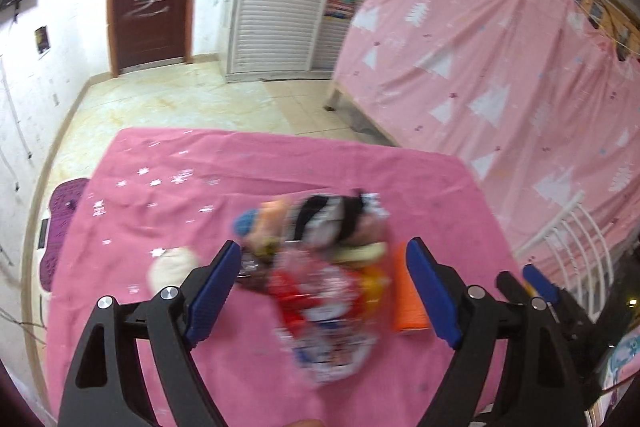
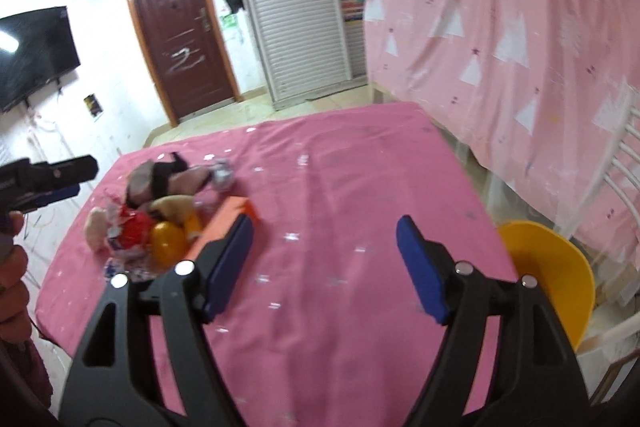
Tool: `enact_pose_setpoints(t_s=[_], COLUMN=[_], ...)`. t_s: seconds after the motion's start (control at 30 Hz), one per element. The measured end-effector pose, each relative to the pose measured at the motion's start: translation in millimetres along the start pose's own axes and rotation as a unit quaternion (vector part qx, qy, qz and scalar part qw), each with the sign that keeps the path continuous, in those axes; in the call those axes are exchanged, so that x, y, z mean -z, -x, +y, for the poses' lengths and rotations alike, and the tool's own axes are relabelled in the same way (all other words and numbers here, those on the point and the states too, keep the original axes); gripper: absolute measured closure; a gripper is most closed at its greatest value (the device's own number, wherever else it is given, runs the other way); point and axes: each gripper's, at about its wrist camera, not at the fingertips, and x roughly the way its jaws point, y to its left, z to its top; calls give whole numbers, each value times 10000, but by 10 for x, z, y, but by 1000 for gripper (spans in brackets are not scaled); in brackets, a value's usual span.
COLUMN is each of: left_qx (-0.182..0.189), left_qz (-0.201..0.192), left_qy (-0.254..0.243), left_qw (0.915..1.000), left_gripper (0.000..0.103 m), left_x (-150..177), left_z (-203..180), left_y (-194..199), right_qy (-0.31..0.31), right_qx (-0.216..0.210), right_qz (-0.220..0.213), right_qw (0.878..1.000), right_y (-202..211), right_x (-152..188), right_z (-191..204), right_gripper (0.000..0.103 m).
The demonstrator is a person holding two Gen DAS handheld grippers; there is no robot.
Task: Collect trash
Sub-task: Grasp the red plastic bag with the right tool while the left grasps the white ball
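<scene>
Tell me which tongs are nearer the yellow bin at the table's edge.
Right. The right tongs hang open over bare cloth with the yellow bin just off their right finger; the left tongs are open over the trash pile, across the table.

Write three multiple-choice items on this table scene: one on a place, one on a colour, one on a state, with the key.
1. Where does the trash pile lie on the pink tablecloth, in the right wrist view?
A. left part
B. right edge
C. on the floor

2. What colour is the chair beside the table?
A. green
B. yellow
C. black

3. How does the right gripper stand?
A. shut on a wrapper
B. open, nothing between its fingers
C. shut, empty

Key: 1 A, the pile sits left of the gripper; 2 B, its curved back is yellow; 3 B, only bare cloth shows between the blue pads.
</scene>
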Motion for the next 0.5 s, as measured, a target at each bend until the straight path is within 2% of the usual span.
enact_pose_setpoints(t_s=[0.23,0.5], left_qx=[-399,-722], left_qz=[161,327], left_qy=[288,259], left_qw=[9987,9965], left_gripper=[25,25], left_x=[76,202], left_z=[496,751], left_y=[-119,-278], right_qy=[248,389], right_qx=[-187,-154], right_qz=[261,436], right_qw=[9992,9982], right_y=[-163,-257], right_x=[21,90], right_z=[358,584], right_gripper=[30,29])
